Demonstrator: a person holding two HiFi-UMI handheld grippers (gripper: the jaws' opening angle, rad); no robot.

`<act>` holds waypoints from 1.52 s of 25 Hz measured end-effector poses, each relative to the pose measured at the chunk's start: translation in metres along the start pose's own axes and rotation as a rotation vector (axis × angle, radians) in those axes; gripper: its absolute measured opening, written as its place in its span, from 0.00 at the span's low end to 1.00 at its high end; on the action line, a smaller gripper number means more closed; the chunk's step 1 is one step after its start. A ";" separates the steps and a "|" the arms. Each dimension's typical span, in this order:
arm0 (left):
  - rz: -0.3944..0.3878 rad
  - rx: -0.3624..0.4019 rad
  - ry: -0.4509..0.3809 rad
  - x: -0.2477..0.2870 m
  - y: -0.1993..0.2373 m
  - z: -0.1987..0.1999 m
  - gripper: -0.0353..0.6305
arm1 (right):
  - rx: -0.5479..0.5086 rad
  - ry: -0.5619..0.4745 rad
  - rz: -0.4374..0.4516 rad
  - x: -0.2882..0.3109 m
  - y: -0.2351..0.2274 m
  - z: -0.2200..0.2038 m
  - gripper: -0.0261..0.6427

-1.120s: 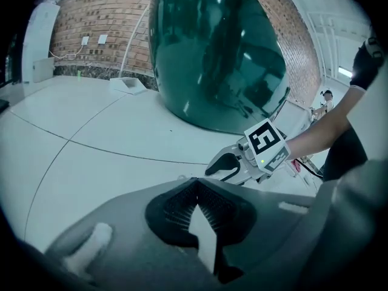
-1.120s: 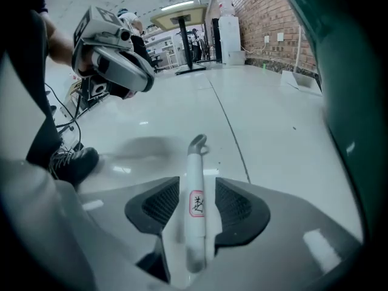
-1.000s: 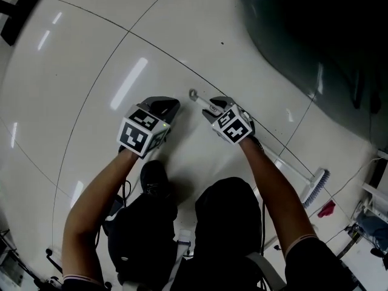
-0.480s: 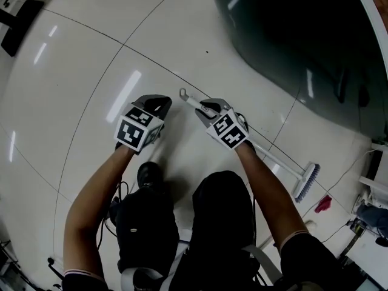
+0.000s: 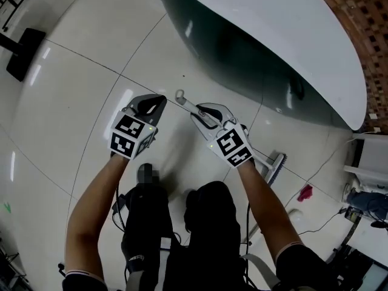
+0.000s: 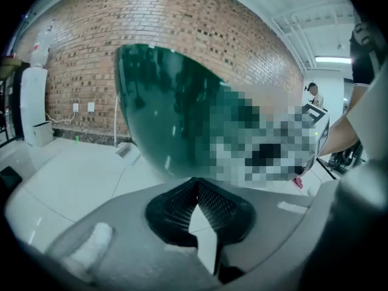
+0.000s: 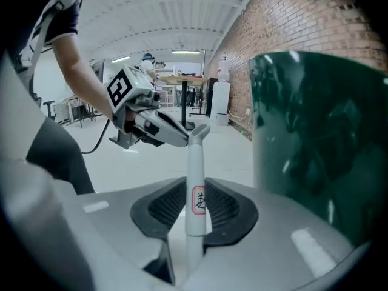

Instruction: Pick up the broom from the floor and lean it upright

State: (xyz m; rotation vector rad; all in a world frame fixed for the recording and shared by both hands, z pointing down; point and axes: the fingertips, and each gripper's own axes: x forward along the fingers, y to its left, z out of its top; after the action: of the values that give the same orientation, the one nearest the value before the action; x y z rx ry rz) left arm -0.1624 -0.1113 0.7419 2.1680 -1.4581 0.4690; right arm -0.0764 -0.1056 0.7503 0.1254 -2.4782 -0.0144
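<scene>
Here, right tongs (image 5: 204,113) pitched down, clamped on broom (image 7: 195,162) handle near its tip, left tongs (image 5: 153,102) alongside, together, empty.

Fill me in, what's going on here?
A person holds a gripper in each hand. The right gripper is shut on the broom, gripping the handle close to its top end. The brush head is low, near the tiled floor on the person's right, so the broom isn't yet leaned upright. The left gripper is alongside, shut and empty.
</scene>
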 end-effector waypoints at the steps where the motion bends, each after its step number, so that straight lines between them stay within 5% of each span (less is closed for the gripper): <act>1: -0.017 0.013 -0.011 -0.008 -0.010 0.019 0.05 | 0.001 -0.004 -0.012 -0.019 -0.002 0.015 0.18; 11: -0.119 0.178 0.020 -0.068 -0.135 0.165 0.05 | 0.070 -0.034 -0.198 -0.221 -0.036 0.108 0.18; 16: -0.174 0.213 0.036 -0.093 -0.211 0.219 0.05 | 0.105 0.001 -0.316 -0.322 -0.045 0.115 0.17; 23: -0.283 0.367 0.060 -0.102 -0.302 0.280 0.05 | 0.234 -0.006 -0.512 -0.453 -0.072 0.101 0.17; 31: -0.443 0.339 0.023 -0.073 -0.379 0.324 0.05 | 0.415 -0.037 -0.713 -0.539 -0.099 0.081 0.17; 38: -0.548 0.338 0.009 -0.031 -0.405 0.346 0.05 | 0.555 -0.041 -0.814 -0.573 -0.126 0.067 0.18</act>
State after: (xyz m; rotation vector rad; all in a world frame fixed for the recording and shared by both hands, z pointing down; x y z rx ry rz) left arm 0.2069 -0.1553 0.3592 2.6924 -0.7567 0.5460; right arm 0.3432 -0.1789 0.3415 1.3536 -2.2338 0.3245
